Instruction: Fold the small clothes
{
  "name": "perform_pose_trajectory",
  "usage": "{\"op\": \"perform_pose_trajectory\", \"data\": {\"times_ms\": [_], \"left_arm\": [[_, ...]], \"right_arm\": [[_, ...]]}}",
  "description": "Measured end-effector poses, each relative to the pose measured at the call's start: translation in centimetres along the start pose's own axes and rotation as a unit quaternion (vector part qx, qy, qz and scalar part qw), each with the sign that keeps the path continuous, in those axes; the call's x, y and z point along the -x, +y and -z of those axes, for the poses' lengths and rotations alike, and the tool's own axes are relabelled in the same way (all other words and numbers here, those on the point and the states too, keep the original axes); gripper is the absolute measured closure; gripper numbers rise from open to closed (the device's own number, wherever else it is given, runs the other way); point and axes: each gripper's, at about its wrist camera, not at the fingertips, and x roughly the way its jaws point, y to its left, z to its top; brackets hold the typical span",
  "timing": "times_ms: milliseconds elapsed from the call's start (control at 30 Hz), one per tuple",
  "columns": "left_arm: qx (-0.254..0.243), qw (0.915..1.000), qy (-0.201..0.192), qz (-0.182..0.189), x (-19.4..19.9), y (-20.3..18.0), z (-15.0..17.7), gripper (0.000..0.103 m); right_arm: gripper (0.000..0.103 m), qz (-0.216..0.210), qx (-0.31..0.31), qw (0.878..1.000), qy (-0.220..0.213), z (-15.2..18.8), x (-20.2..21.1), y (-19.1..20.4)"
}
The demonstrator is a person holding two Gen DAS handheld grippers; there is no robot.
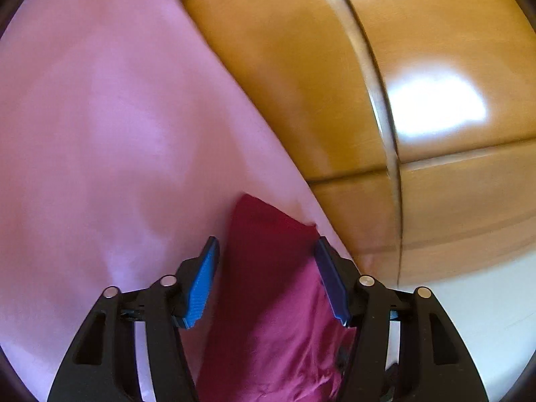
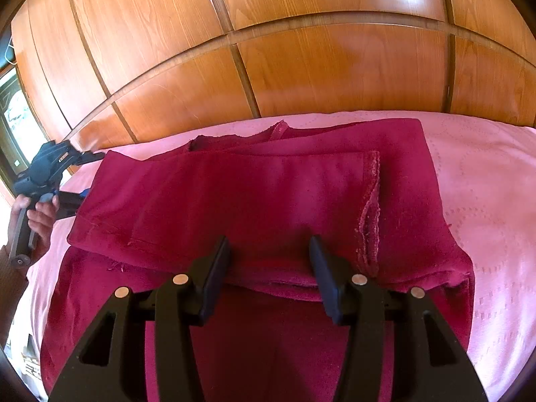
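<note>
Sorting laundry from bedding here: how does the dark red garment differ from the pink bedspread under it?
The dark red fabric garment is deep crimson, the pink bedspread pale. The garment is folded in layers with frayed hems; the bedspread lies flat with a dotted, stitched-looking pattern. The garment is smaller, resting on the bedspread. Both are soft cloth.

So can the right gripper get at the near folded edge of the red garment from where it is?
Probably yes: the right gripper is open just over the red garment, nothing between.
</note>
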Motion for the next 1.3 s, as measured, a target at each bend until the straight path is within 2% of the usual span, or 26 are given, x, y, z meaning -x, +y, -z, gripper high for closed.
{"op": "perform_pose_trajectory", "data": {"times_ms": [33, 67, 100, 167, 233, 267, 300, 367, 467, 533, 600, 667, 733, 767, 800, 833, 900, 1000, 1033, 1067, 1133, 1167, 1233, 1300], "left_arm": [[-0.023, 0.9997, 0.003, -0.009, -0.3, -0.7, 0.3, 0.058], [-0.061, 0.9980, 0.002, -0.017, -0.4, -1.9, 1.0, 0.083], [-0.101, 0.9943, -0.011, -0.033, -0.1, -2.9, 1.6, 0.091], [-0.173, 0.9815, -0.047, -0.068, 0.6, -4.8, 3.1, 0.094], [-0.199, 0.9712, -0.072, -0.109, 0.9, -5.3, 3.6, 0.094], [-0.203, 0.9638, -0.080, -0.153, 0.4, -5.2, 3.5, 0.094], [-0.195, 0.9599, -0.081, -0.184, 0.0, -4.8, 3.3, 0.093], [-0.171, 0.9569, -0.099, -0.213, 0.2, -4.2, 3.2, 0.089], [-0.144, 0.9633, -0.133, -0.183, 2.4, -4.2, 4.2, 0.089], [-0.170, 0.9592, -0.150, -0.169, 3.7, -5.2, 6.1, 0.089], [-0.221, 0.9530, -0.134, -0.159, 3.7, -6.5, 8.9, 0.089], [-0.265, 0.9432, -0.099, -0.175, 2.2, -7.1, 11.6, 0.089], [-0.279, 0.9316, -0.071, -0.222, 0.0, -6.5, 12.9, 0.089], [-0.275, 0.9291, -0.067, -0.237, -1.0, -5.5, 13.2, 0.089], [-0.282, 0.9257, -0.079, -0.240, -1.0, -5.2, 13.4, 0.089], [-0.280, 0.9255, -0.081, -0.242, -1.1, -5.0, 13.2, 0.089], [-0.256, 0.9307, -0.086, -0.246, -1.2, -5.1, 12.9, 0.089], [-0.251, 0.9269, -0.099, -0.261, -0.5, -6.1, 13.7, 0.089], [-0.255, 0.9239, -0.102, -0.266, -0.4, -6.4, 14.1, 0.085], [-0.260, 0.9209, -0.107, -0.270, 0.1, -6.7, 14.9, 0.072], [-0.262, 0.9206, -0.114, -0.266, 1.5, -7.0, 16.2, 0.056], [-0.266, 0.9177, -0.123, -0.268, 2.3, -7.4, 17.1, 0.051], [-0.274, 0.9113, -0.135, -0.276, 4.0, -7.9, 18.7, 0.050], [-0.271, 0.9119, -0.138, -0.275, 5.3, -8.1, 20.2, 0.050]], "right_arm": [[0.053, 0.001, 0.000, 1.000, 0.000, 0.0, 0.0, 0.0], [0.053, 0.003, 0.002, 1.000, 0.000, 0.0, 0.1, 0.0], [0.053, 0.010, 0.008, 1.000, 0.000, 0.0, 0.0, 0.3], [0.053, 0.024, 0.022, 0.999, 0.001, 0.0, -0.1, 0.9], [0.053, 0.030, 0.030, 0.999, 0.003, 0.0, -0.3, 1.2], [0.053, 0.029, 0.032, 0.999, 0.004, 0.0, -0.4, 1.2], [0.053, 0.031, 0.033, 0.999, 0.005, -0.1, -0.5, 1.3], [0.053, 0.038, 0.037, 0.999, 0.007, 0.0, -0.7, 1.4], [0.053, 0.041, 0.036, 0.998, 0.009, 0.0, -0.8, 1.3], [0.052, 0.046, 0.038, 0.998, 0.010, 0.0, -0.8, 1.4], [0.052, 0.051, 0.041, 0.998, 0.010, 0.0, -1.0, 1.6], [0.052, 0.050, 0.040, 0.998, 0.009, 0.0, -1.0, 1.5], [0.052, 0.050, 0.039, 0.998, 0.008, 0.1, -1.0, 1.5], [0.052, 0.051, 0.040, 0.998, 0.008, 0.1, -1.0, 1.6], [0.052, 0.052, 0.042, 0.998, 0.008, 0.1, -1.0, 1.6], [0.052, 0.053, 0.043, 0.998, 0.008, 0.1, -1.0, 1.7], [0.052, 0.055, 0.044, 0.998, 0.007, 0.2, -1.0, 1.7], [0.052, 0.049, 0.040, 0.998, 0.006, 0.2, -0.9, 1.4], [0.052, 0.046, 0.038, 0.998, 0.005, 0.2, -0.9, 1.3], [0.051, 0.044, 0.036, 0.998, 0.005, 0.2, -0.8, 1.3], [0.049, 0.035, 0.031, 0.999, 0.004, 0.2, -0.7, 1.0], [0.048, 0.031, 0.030, 0.999, 0.004, 0.2, -0.6, 1.0], [0.044, 0.027, 0.032, 0.999, 0.003, 0.2, -0.5, 1.0], [0.039, 0.031, 0.037, 0.999, 0.001, 0.3, -0.2, 1.3]]}}
